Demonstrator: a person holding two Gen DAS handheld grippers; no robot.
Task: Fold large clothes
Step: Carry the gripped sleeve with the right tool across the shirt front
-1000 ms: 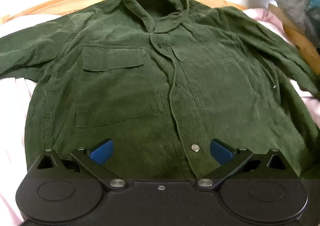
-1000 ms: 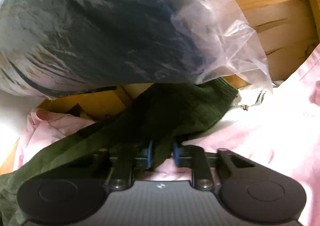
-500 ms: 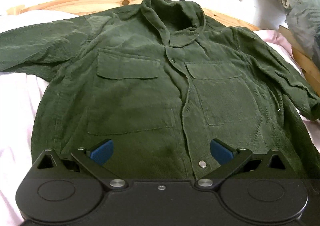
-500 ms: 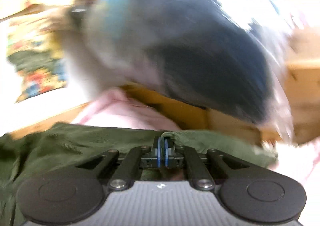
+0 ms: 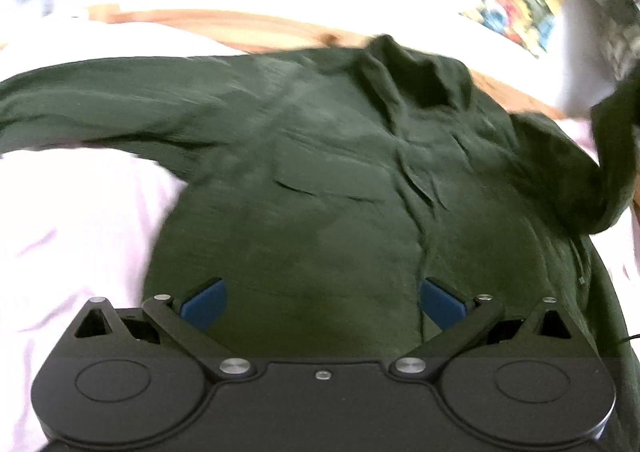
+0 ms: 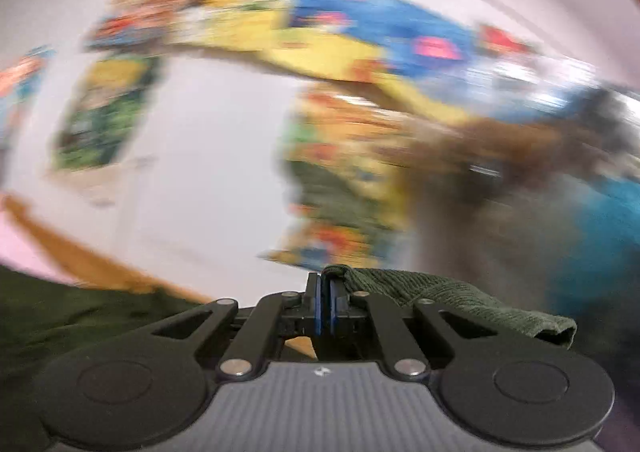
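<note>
Right gripper (image 6: 325, 302) is clamped on the cuff (image 6: 460, 302) of the green shirt's sleeve, pads pressed together with cloth between them. A second ago it was low at the bed's edge, gripping that sleeve where it lay on the pink sheet; now it is raised and swinging — its view is smeared, showing only blurred posters on the wall.

Largest first: the bed (image 5: 80, 211) with its pink sheet carries the shirt (image 5: 320, 191), lying front-up, collar toward the wooden headboard, one sleeve stretched flat to the far left of the left view. The other sleeve (image 5: 600, 163) has left the sheet and now hangs up in a dark loop at the right edge of that view. I judge the first fold has begun, the sleeve being carried in over the chest.

Left gripper (image 5: 322, 302) hovers over the hem, jaws wide apart, holding nothing — much as before, only shifted slightly.
</note>
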